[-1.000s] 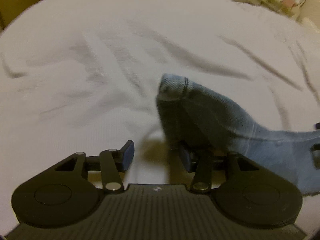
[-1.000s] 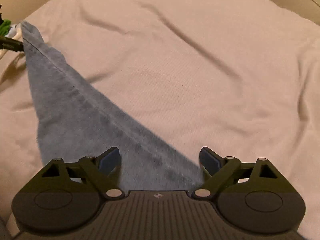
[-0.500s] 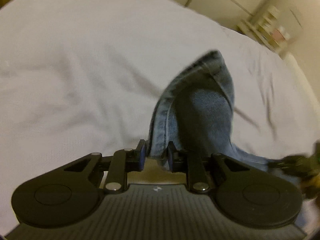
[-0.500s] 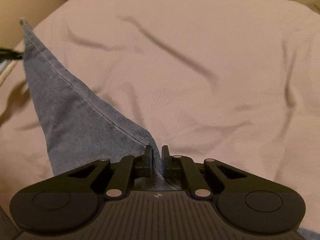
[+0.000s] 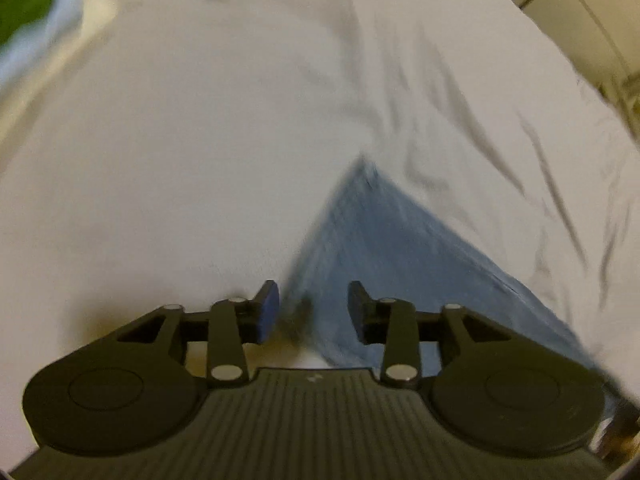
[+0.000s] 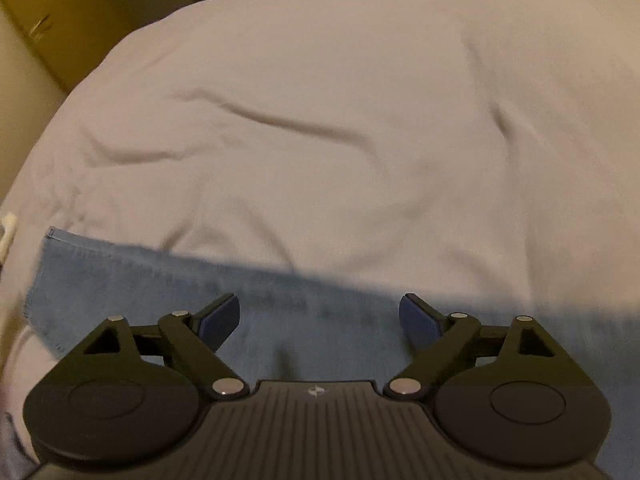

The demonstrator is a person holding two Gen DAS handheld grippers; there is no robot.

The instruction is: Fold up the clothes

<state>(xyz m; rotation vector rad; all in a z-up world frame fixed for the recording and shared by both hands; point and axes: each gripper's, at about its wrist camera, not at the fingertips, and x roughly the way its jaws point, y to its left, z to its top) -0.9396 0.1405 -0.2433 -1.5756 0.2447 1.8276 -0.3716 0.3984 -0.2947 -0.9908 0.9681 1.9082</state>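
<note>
A blue denim garment (image 6: 168,288) lies flat as a wide band across the white bed sheet (image 6: 320,140) in the right wrist view. Its hemmed corner sits at the left. My right gripper (image 6: 319,318) hovers just above the denim, open wide, with nothing between its fingers. In the left wrist view the same denim garment (image 5: 384,248) shows as a blurred triangle whose tip points away. My left gripper (image 5: 313,312) is open, and the denim's left edge runs through the gap without being clamped.
The wrinkled white bed sheet (image 5: 180,160) fills most of both views. A green and white blurred shape (image 5: 28,8) sits at the far left corner. Beige walls or furniture (image 6: 60,20) border the bed at the upper left.
Half a second ago both grippers were shut on the denim and held it raised. Both have since opened and let go, and the denim now lies flat on the sheet.
</note>
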